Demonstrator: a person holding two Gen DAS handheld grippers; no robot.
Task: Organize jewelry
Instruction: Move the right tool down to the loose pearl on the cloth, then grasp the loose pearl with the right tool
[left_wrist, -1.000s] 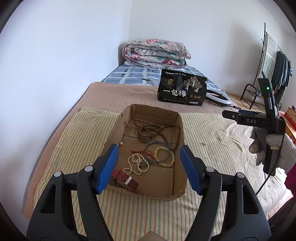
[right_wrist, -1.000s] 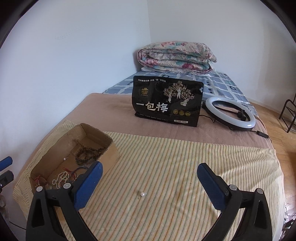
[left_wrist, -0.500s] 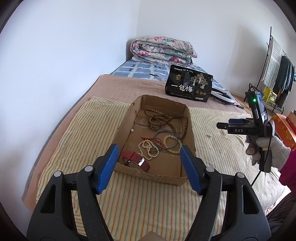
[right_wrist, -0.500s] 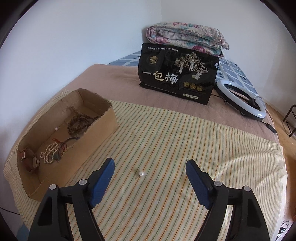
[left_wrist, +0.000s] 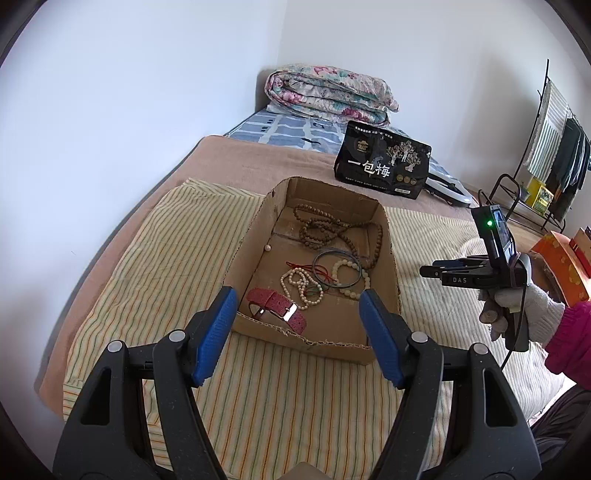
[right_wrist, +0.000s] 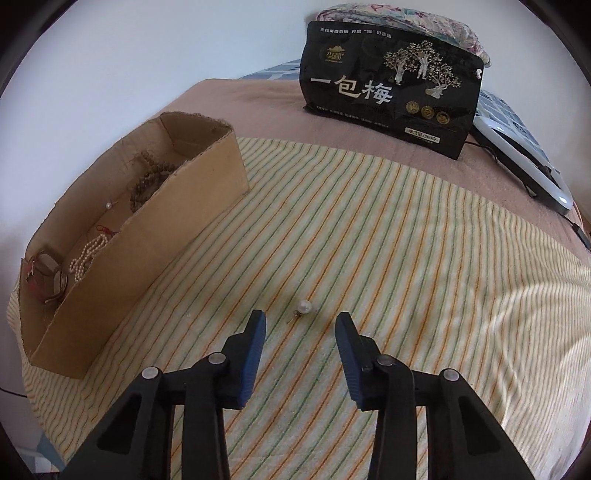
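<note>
A cardboard box (right_wrist: 122, 236) of beads was parked at frame left. The right gripper (right_wrist: 301, 325), nothing pinched yet, was being closed low-centre just short of a loose pearl earring (right_wrist: 304, 306). Pickup step, probably; finer centring needed next.

White pearl earring (right_wrist: 305, 306) on striped cloth, bead jewelry in cardboard box (right_wrist: 155, 236)

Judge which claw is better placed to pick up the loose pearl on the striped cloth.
Right. The right claw sits just short of the pearl, lined up with it, jaws closing with nothing between them yet. The left claw is open, aimed at the box, away from the pearl.
</note>
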